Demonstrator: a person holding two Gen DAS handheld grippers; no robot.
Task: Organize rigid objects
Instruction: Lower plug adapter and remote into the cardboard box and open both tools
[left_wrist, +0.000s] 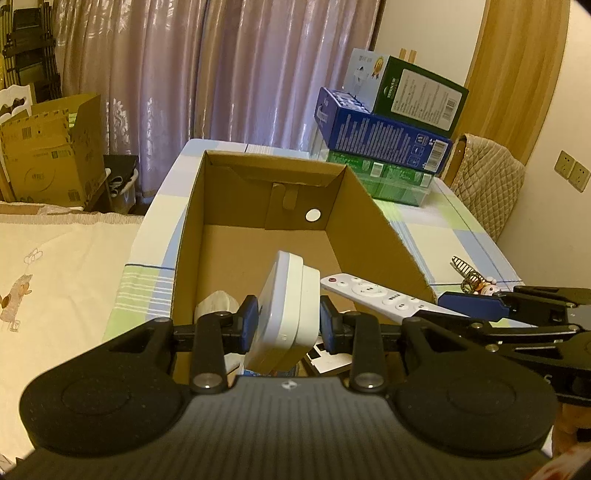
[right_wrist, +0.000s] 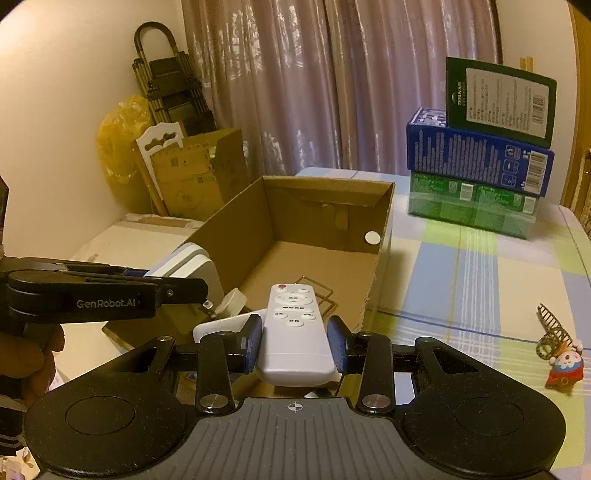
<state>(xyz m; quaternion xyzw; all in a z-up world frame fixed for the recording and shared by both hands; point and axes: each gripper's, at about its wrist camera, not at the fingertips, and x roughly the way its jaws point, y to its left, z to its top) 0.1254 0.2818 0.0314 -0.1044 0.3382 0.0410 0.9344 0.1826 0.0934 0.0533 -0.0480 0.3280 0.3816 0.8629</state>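
Left gripper (left_wrist: 288, 319): clamped on white box (left_wrist: 286, 314), over carton's (left_wrist: 376, 229) near end
Right gripper (right_wrist: 297, 338): clamped on remote (right_wrist: 293, 328), over carton's near end
Toy (right_wrist: 563, 363): right of carton

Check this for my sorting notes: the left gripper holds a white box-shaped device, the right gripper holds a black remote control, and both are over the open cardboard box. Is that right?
One detail is wrong: the remote control is white, not black, as the right wrist view shows. The rest stands: the left gripper holds the white box-shaped device, the right gripper holds the remote, both over the open cardboard box.
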